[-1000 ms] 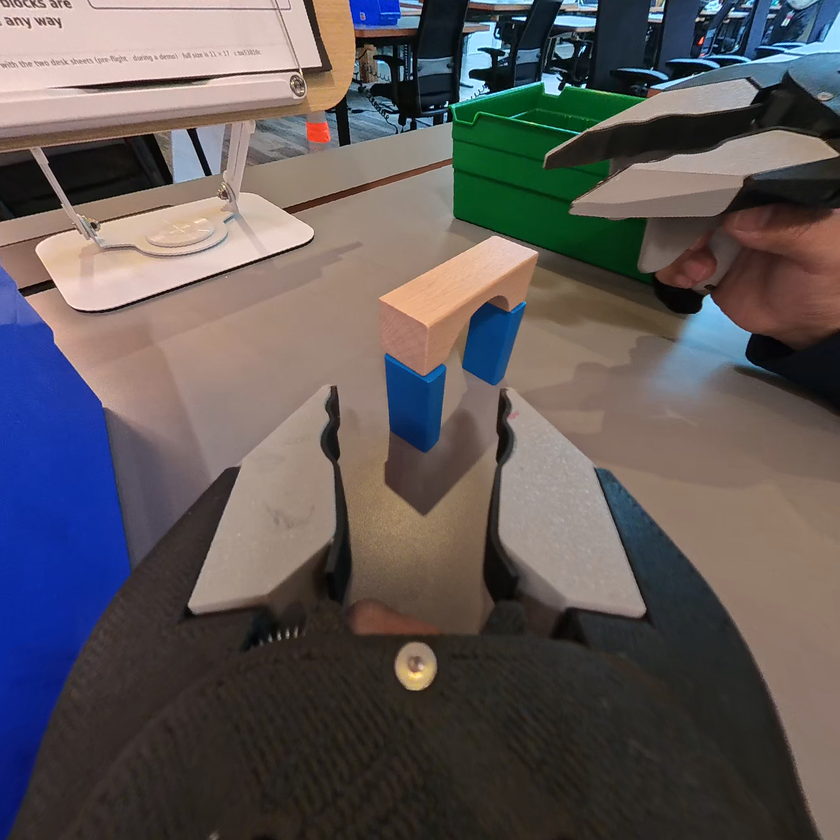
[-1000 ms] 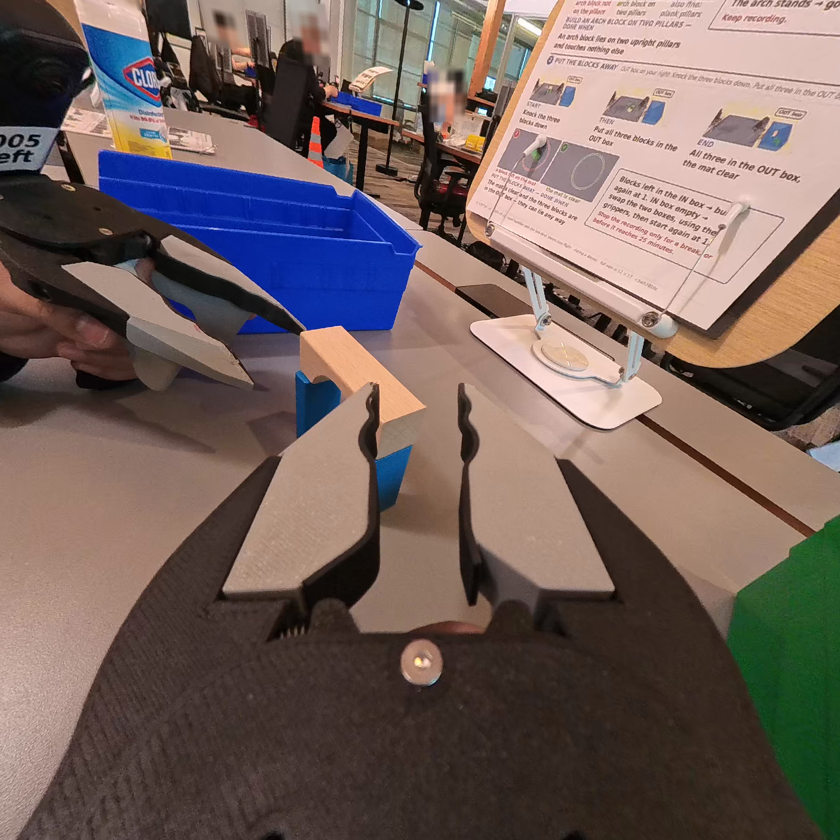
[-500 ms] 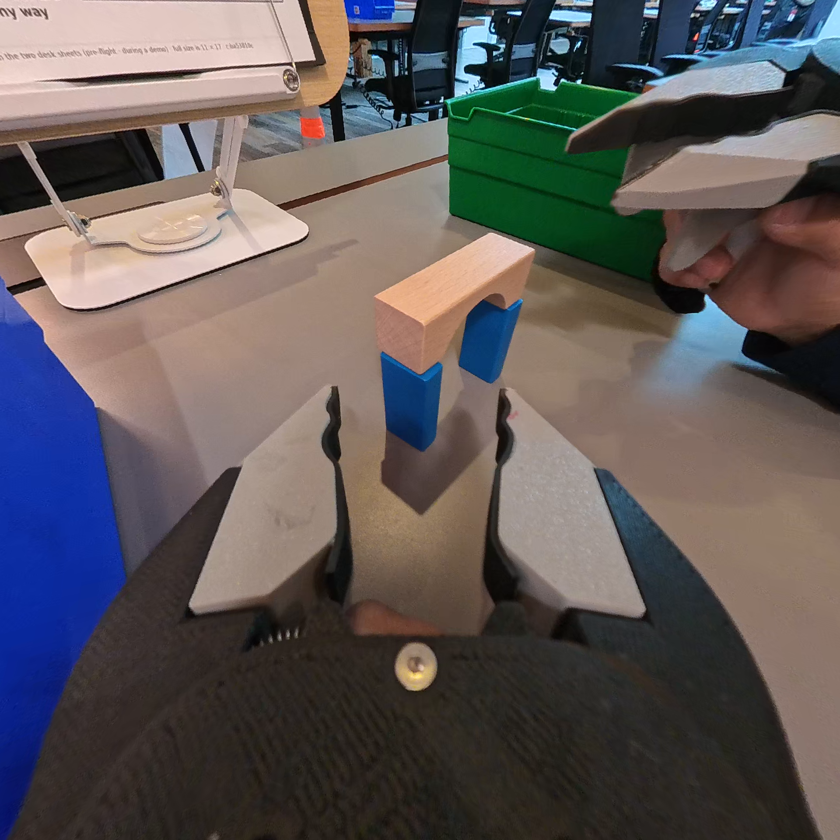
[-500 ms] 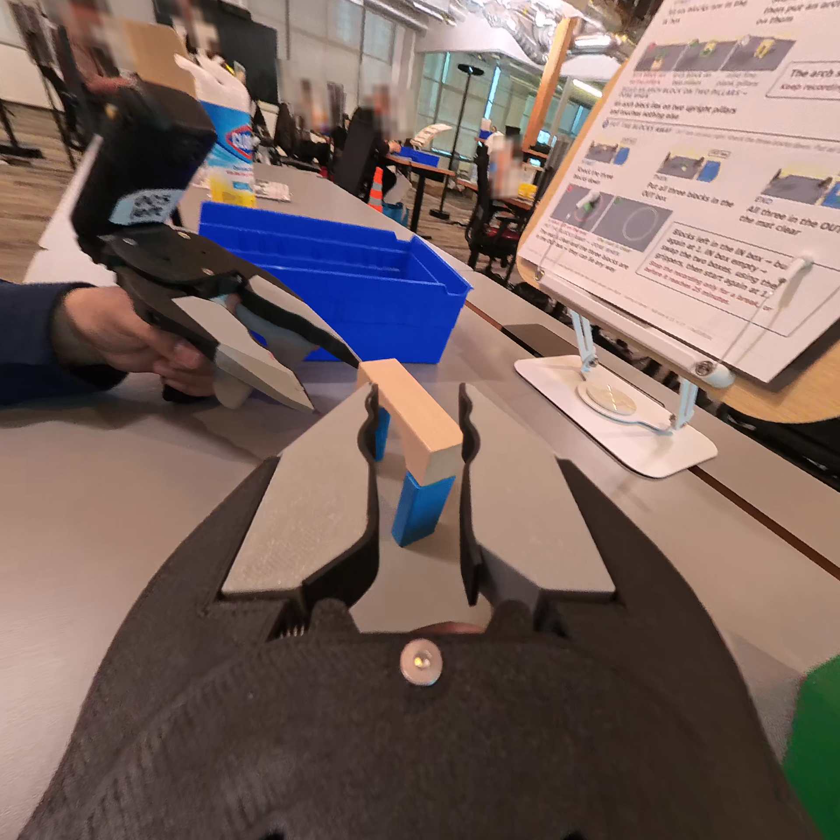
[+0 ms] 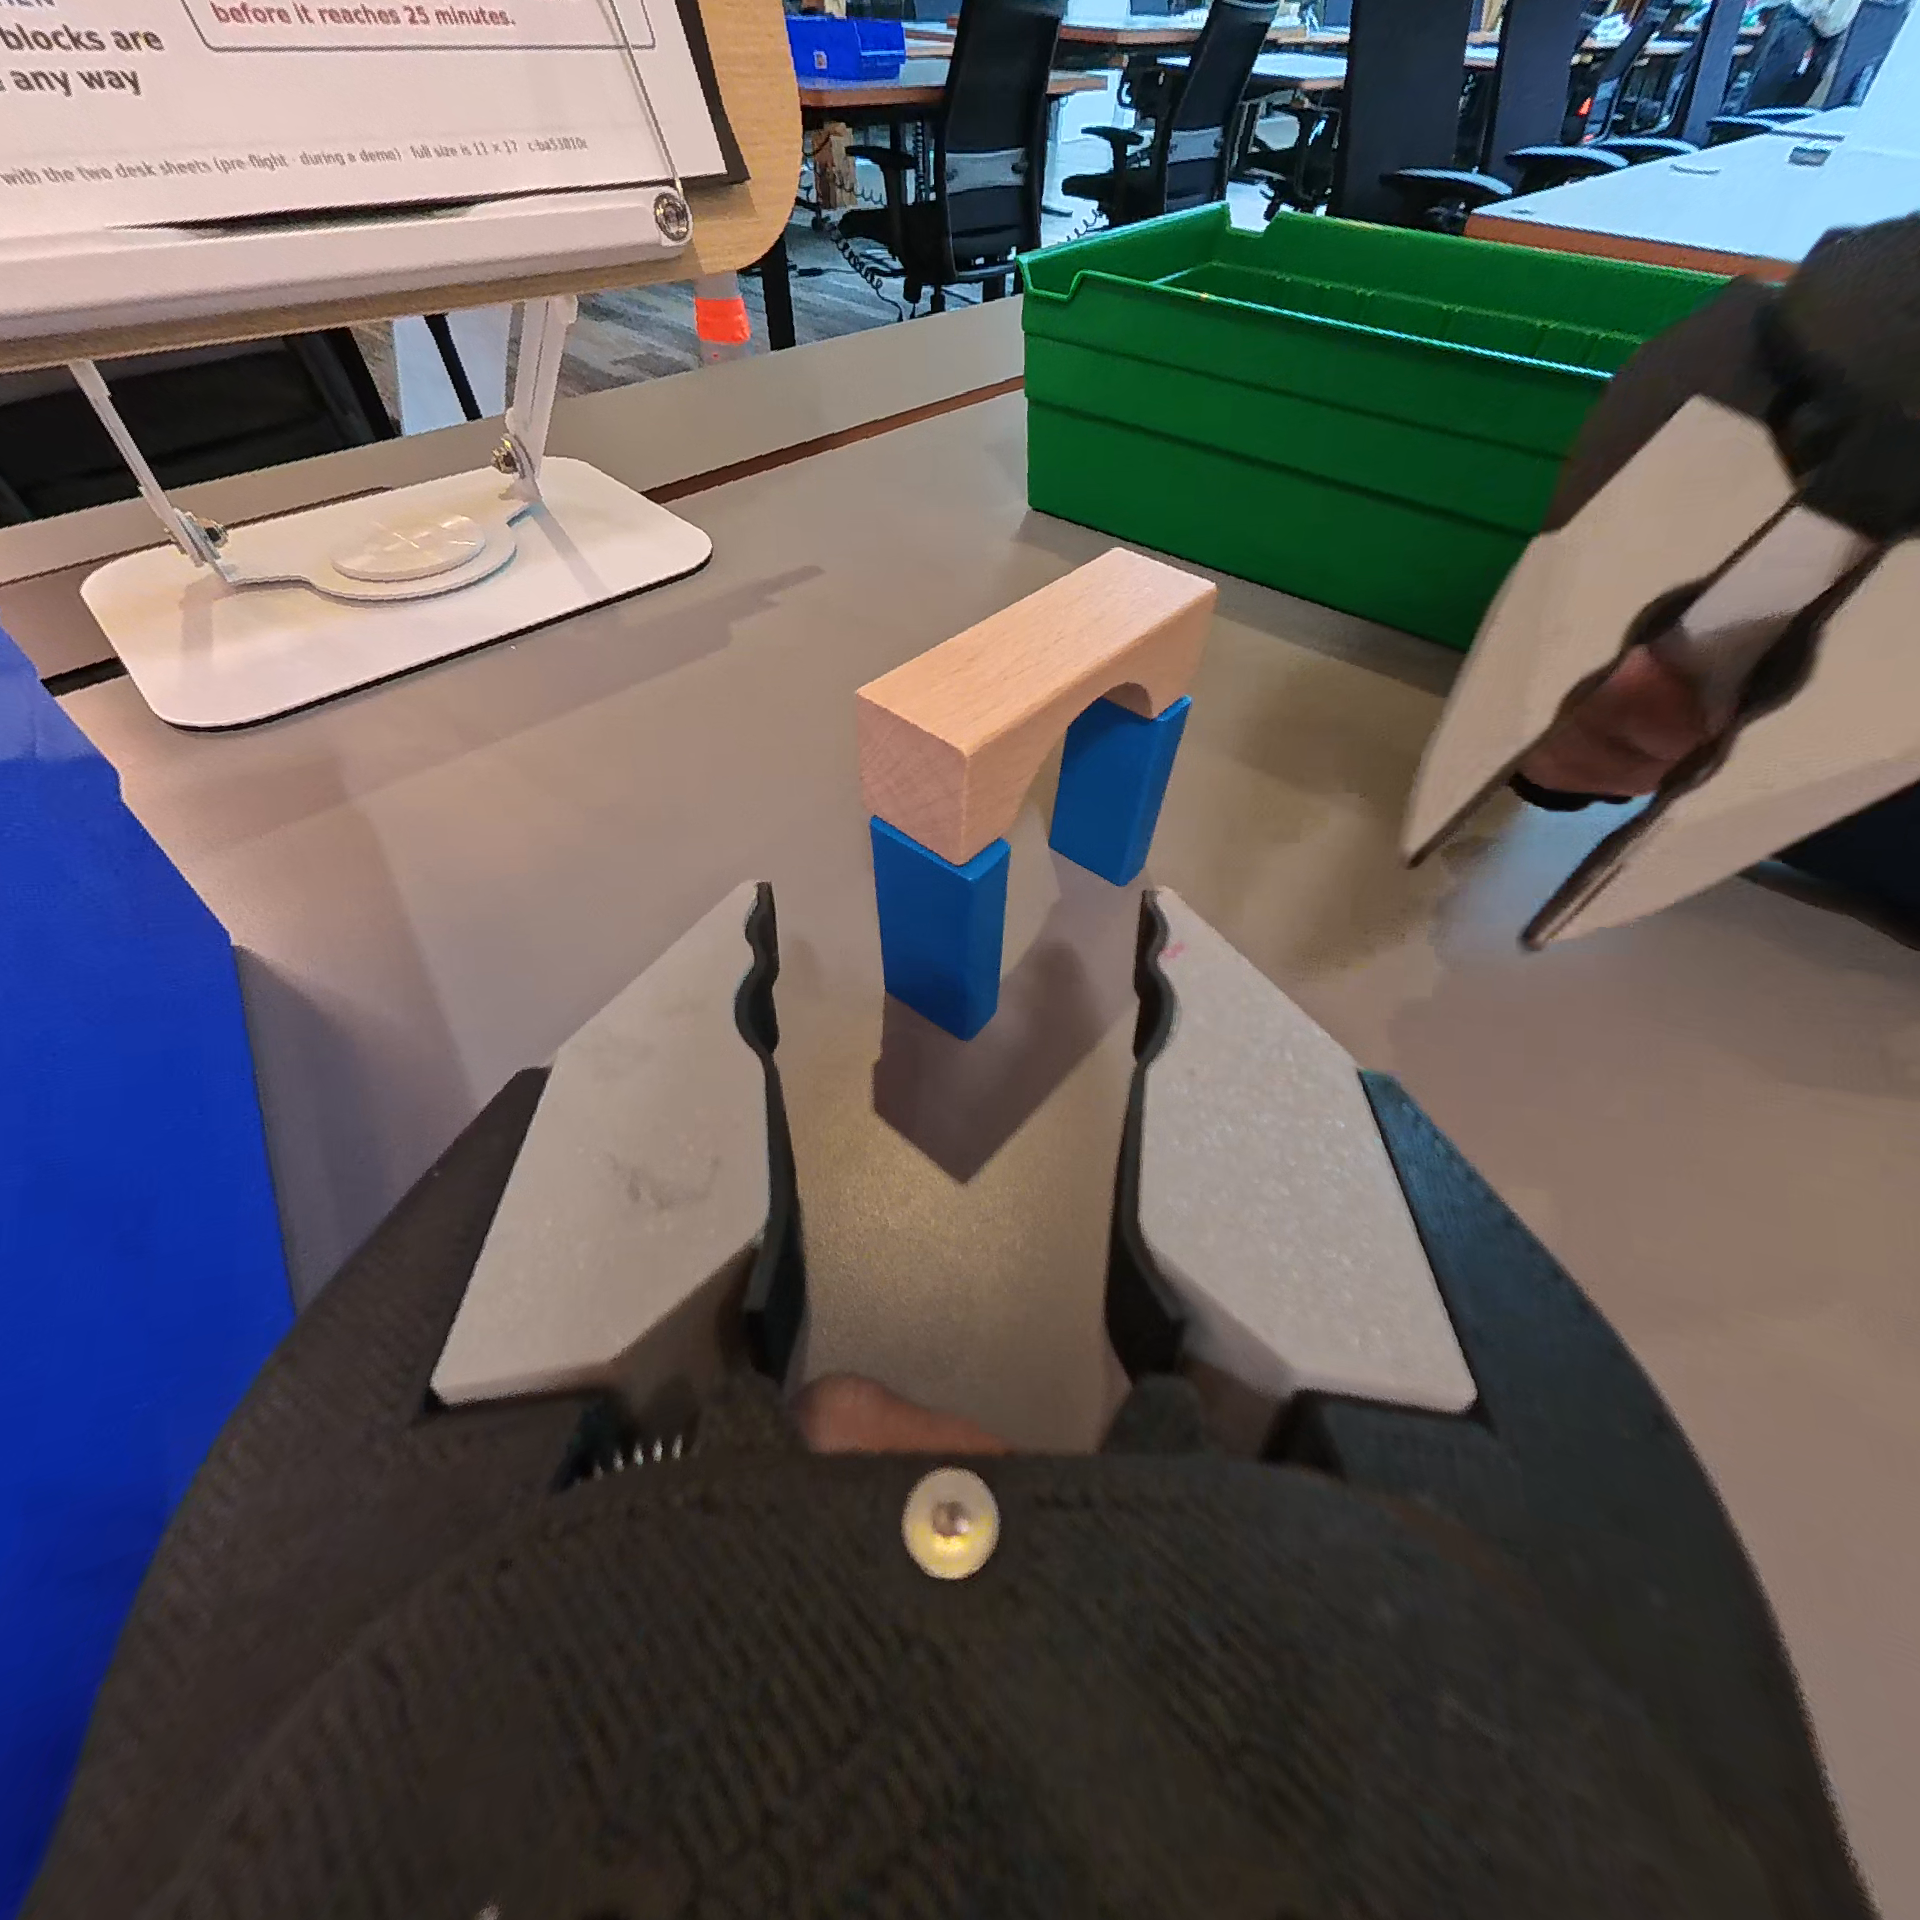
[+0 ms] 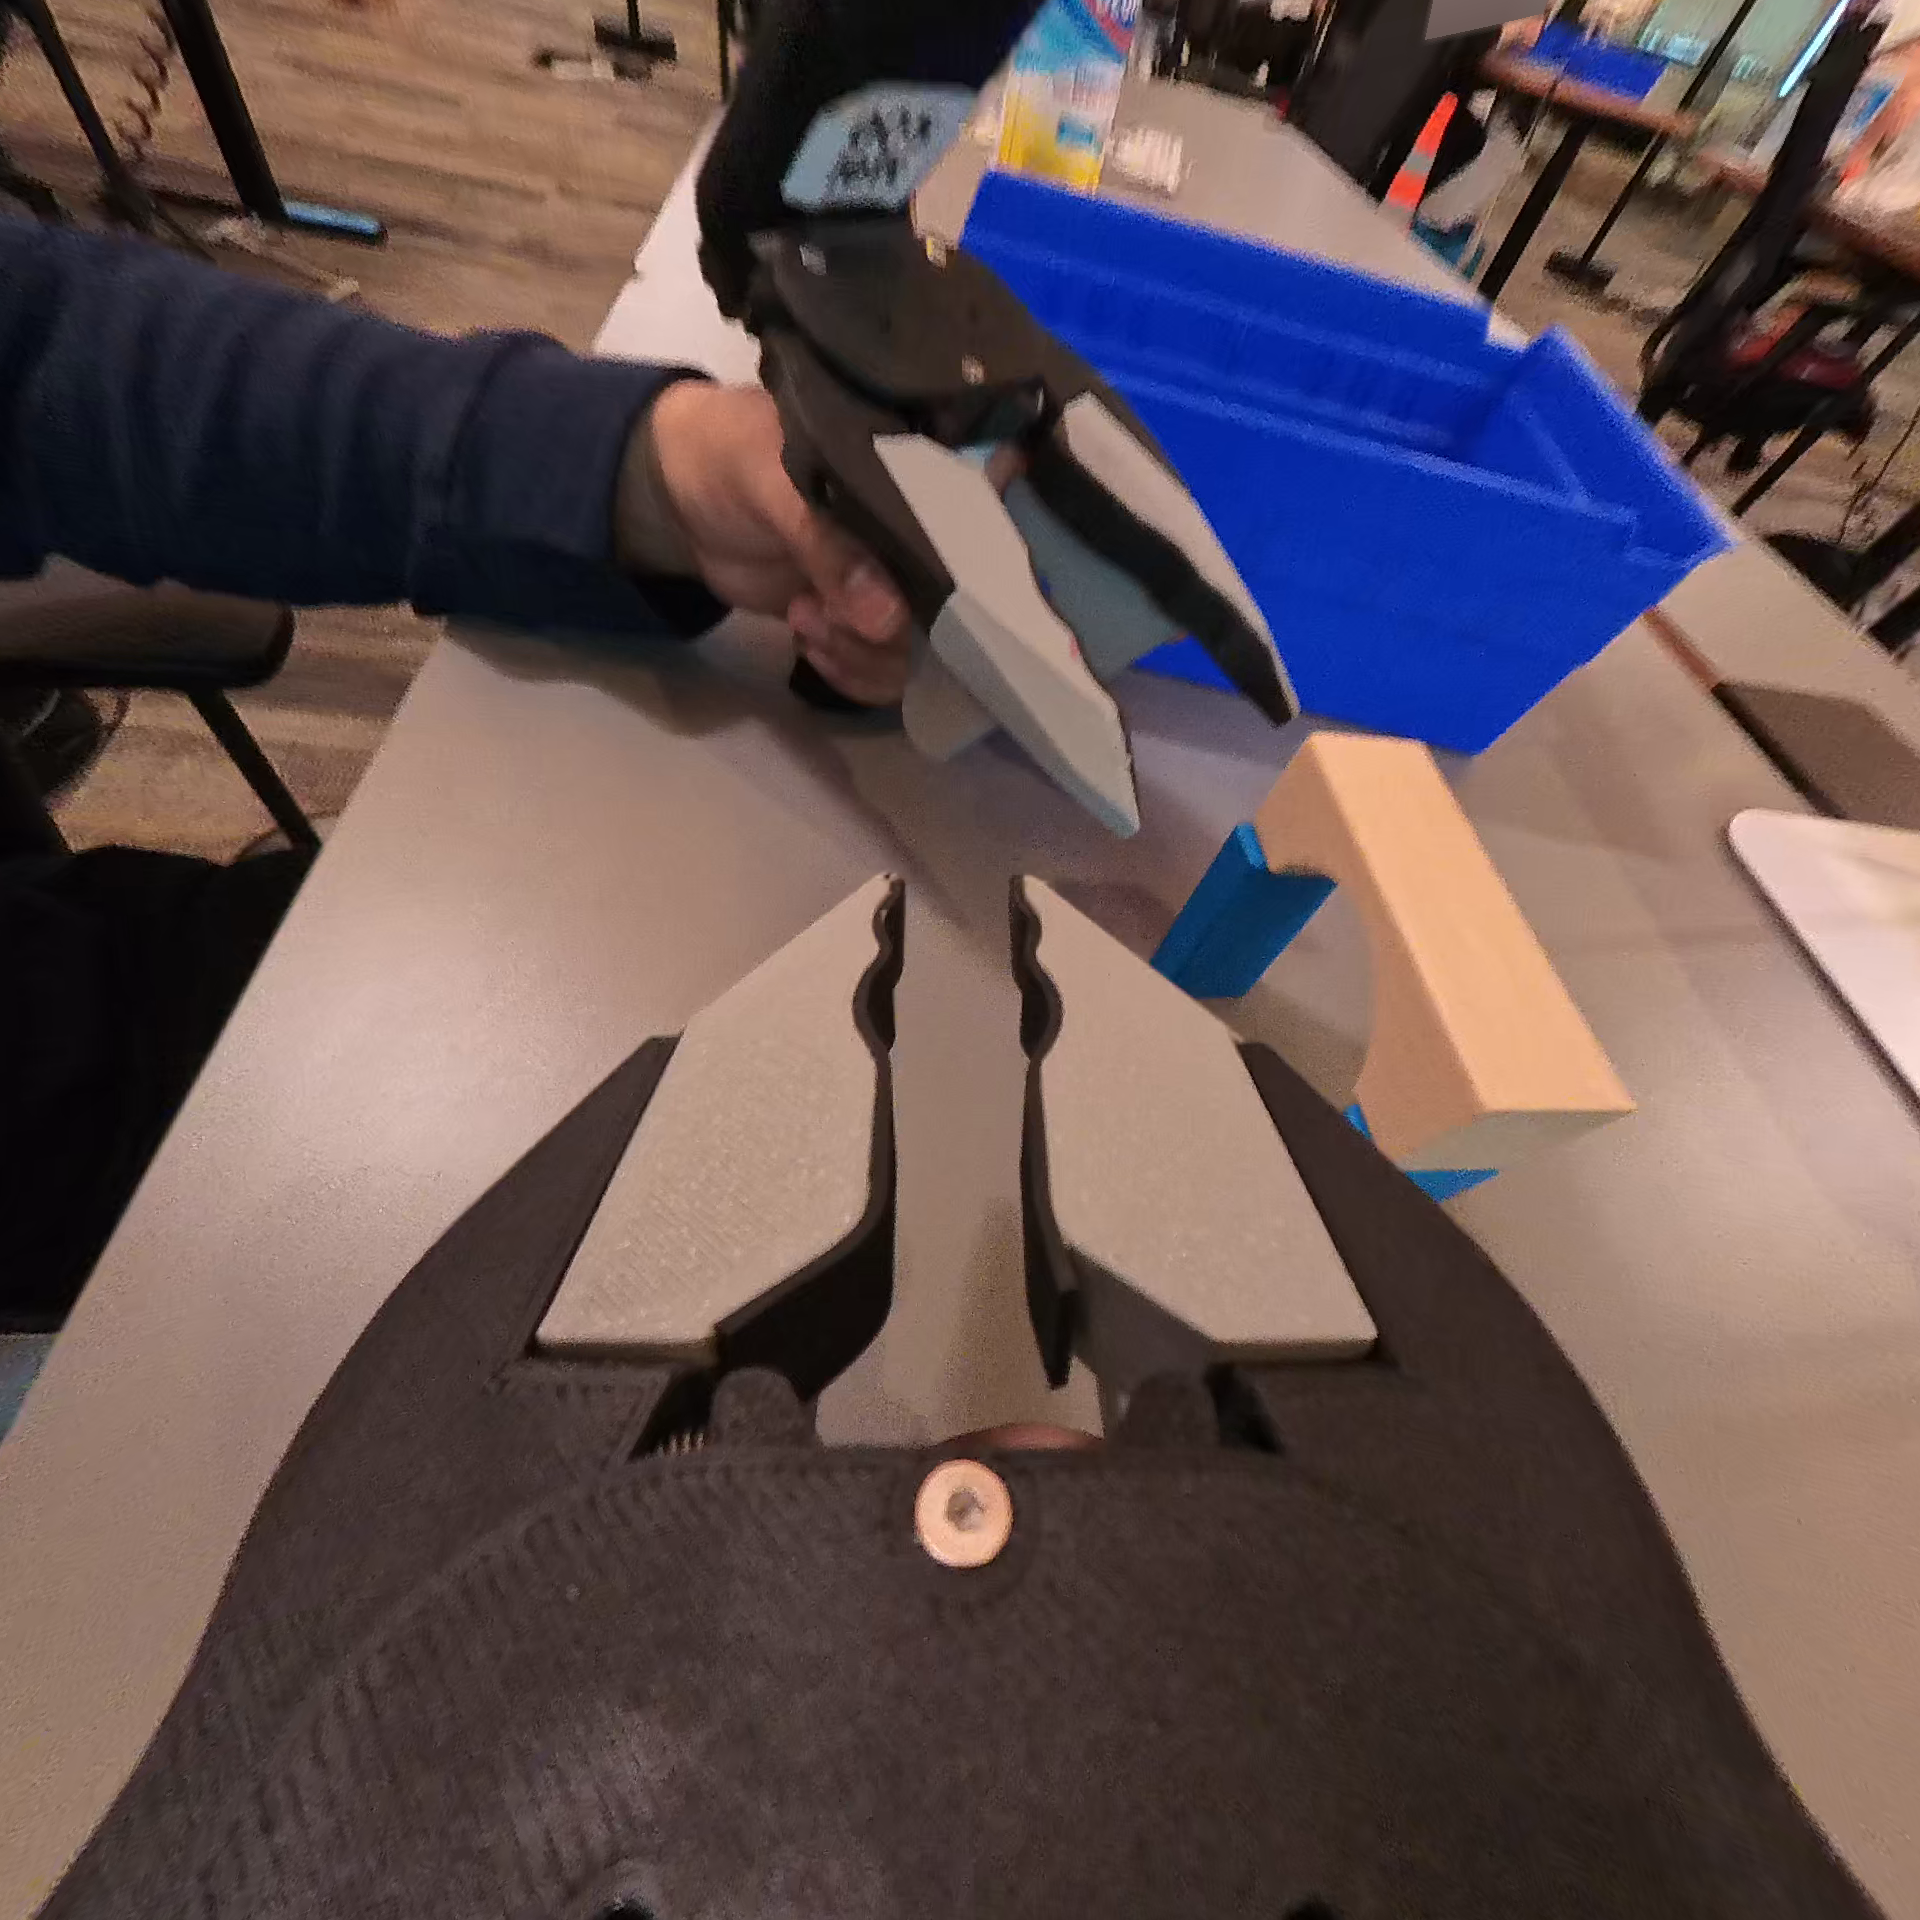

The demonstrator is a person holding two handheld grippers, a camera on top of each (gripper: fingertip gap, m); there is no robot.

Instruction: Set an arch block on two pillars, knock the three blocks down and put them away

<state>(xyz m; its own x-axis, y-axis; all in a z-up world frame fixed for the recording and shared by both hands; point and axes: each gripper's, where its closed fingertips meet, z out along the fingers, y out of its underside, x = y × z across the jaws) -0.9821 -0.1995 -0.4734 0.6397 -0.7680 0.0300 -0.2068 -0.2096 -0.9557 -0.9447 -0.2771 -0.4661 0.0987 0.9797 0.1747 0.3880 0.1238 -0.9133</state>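
Our left gripper has its tongs wide apart and bare, with the near blue pillar standing just beyond the tips at 12 o'clock, untouched; our right gripper has its tongs narrowly apart, also holding nothing, with only grey table showing between them.

The wooden arch block sits across the near pillar and the far blue pillar, both upright, so we judge the building done and the knock-down the step in hand; in the right wrist view the arch lies at 2 o'clock of our right tips, near but apart. To do it well, we would push low and sideways against the arch with the flat of one finger, gently enough that the three pieces fall on the table between the bins and do not skid off the edge; we would keep the left tongs clear so nothing wedges between them.

The green bin stands at 1 o'clock beyond the arch in the left wrist view; the part of its inside we see shows no blocks. The blue bin stands at 1 o'clock in the right wrist view; its inside also shows nothing, though its floor is largely hidden.
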